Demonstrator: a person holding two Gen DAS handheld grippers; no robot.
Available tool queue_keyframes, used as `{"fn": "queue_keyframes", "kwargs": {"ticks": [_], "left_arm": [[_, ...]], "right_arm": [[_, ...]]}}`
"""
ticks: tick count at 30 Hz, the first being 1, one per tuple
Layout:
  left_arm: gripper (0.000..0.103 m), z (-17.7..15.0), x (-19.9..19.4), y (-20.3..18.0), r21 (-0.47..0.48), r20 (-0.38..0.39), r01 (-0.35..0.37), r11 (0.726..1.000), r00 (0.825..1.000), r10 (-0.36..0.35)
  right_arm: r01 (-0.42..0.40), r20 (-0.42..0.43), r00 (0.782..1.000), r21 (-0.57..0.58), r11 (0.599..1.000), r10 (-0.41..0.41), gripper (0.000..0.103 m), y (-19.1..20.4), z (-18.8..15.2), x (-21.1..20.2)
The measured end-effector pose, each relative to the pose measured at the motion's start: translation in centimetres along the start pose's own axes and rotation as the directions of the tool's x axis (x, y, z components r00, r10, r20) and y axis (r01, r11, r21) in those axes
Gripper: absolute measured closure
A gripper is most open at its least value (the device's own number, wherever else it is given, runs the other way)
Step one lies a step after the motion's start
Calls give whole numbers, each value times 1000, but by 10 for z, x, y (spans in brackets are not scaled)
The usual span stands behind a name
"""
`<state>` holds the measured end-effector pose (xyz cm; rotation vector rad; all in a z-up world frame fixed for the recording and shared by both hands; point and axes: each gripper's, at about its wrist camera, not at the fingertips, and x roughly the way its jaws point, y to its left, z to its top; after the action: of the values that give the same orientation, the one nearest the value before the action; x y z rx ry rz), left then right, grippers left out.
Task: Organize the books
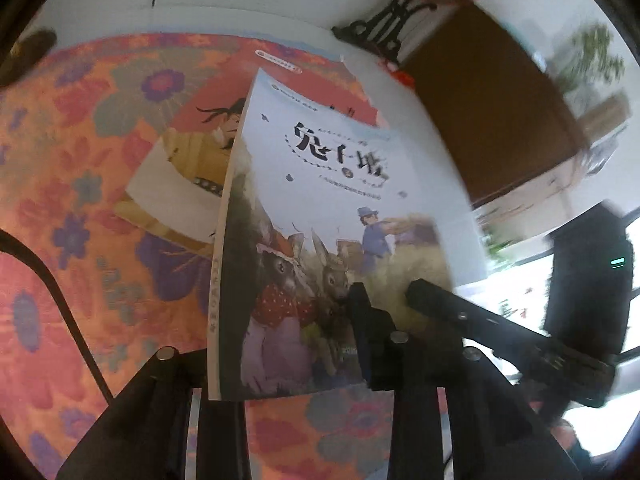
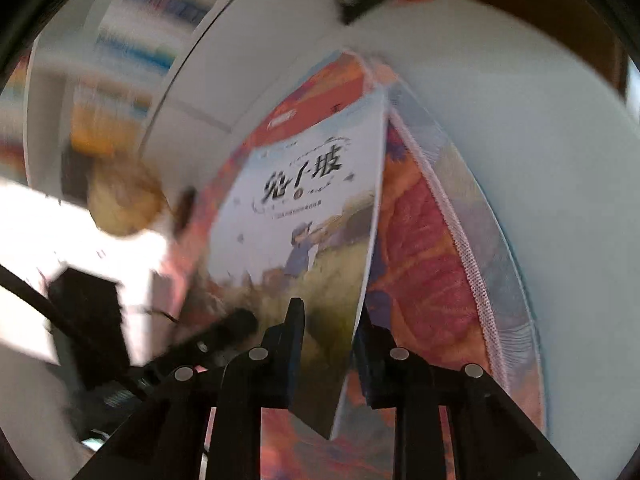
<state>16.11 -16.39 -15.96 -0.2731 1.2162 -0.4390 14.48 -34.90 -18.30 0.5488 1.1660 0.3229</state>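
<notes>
A light-blue book with rabbits on its cover is raised at a tilt above the floral cloth. My left gripper is shut on its lower edge, one finger on the cover and the other hidden behind the book. My right gripper is shut on the same book at its lower right corner, with the page edge running between its fingers. From the left wrist, its finger shows at that corner. A red-covered book with a robed figure lies flat on the cloth beneath.
The cloth covers a white table. A black ornamental stand and a brown cabinet are at the back. A black cable crosses the cloth at left. A blurred bookshelf shows far left.
</notes>
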Motion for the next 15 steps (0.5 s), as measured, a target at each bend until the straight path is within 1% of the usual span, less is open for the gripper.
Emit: {"fn": "queue_keyframes", "kwargs": {"ticks": [2, 4, 6, 8, 10, 12, 15], "left_arm": [[75, 0, 3, -3, 13, -3, -39, 999, 999, 39], [75, -2, 0, -3, 18, 14, -51, 999, 999, 51], [75, -6, -11, -7, 43, 61, -80, 996, 995, 77], [75, -9, -23, -13, 84, 112, -128, 988, 987, 118], [75, -11, -35, -13, 96, 143, -142, 985, 981, 128], [75, -10, -46, -14, 89, 171, -139, 986, 978, 123], [75, -11, -64, -15, 87, 210, -155, 984, 968, 134]], "right_arm": [[8, 3, 1000, -51, 999, -8, 79, 13, -1, 1], [16, 12, 1000, -87, 996, -15, 79, 23, -1, 2], [46, 31, 999, -150, 988, -42, 79, 37, 0, 0], [70, 48, 997, -217, 974, -61, 79, 50, -1, -5], [87, 64, 995, -264, 961, -72, 79, 52, -9, -14], [71, 70, 996, -291, 954, -53, 79, 57, -10, -18], [37, 82, 997, -312, 949, -12, 79, 62, -9, -28]]}}
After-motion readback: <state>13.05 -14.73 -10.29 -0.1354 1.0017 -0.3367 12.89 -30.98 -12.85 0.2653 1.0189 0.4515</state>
